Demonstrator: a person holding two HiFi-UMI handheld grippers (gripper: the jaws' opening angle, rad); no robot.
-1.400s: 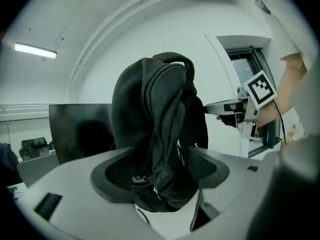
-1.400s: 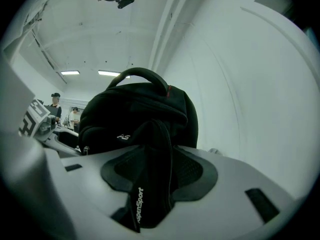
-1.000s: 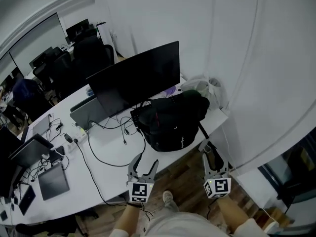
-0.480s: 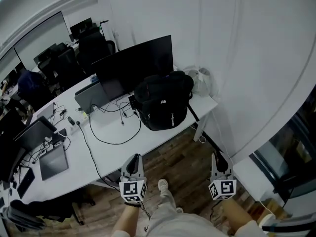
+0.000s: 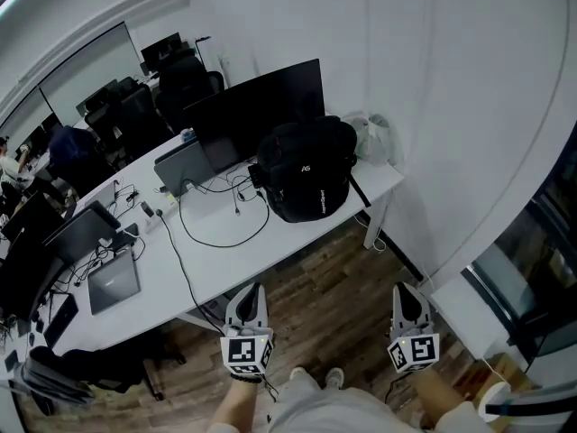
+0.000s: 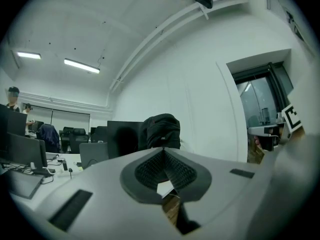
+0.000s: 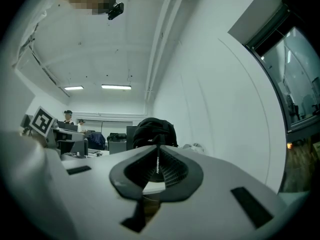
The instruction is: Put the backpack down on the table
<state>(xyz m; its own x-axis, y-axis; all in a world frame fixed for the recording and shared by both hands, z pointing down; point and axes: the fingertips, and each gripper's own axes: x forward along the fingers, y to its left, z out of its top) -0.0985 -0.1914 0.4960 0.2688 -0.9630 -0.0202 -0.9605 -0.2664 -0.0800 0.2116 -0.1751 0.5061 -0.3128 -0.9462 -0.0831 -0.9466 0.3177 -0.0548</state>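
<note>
A black backpack stands upright on the right end of the white table, in front of a dark monitor. Both grippers hang well back from the table, over the wooden floor. My left gripper is shut and holds nothing. The jaws of my right gripper are closing, their tips together with nothing between them. In the left gripper view the backpack rises beyond the shut left gripper. The right gripper view shows the backpack straight ahead of the right gripper.
A monitor and an open laptop stand behind the backpack. Black cables loop over the table. A white plastic bag lies at the table's far right corner. More laptops sit at the left. A white wall closes the right side.
Both grippers have drawn back from the backpack and the table's edge and their jaws have gone from open to shut. The backpack stays standing on the table.
</note>
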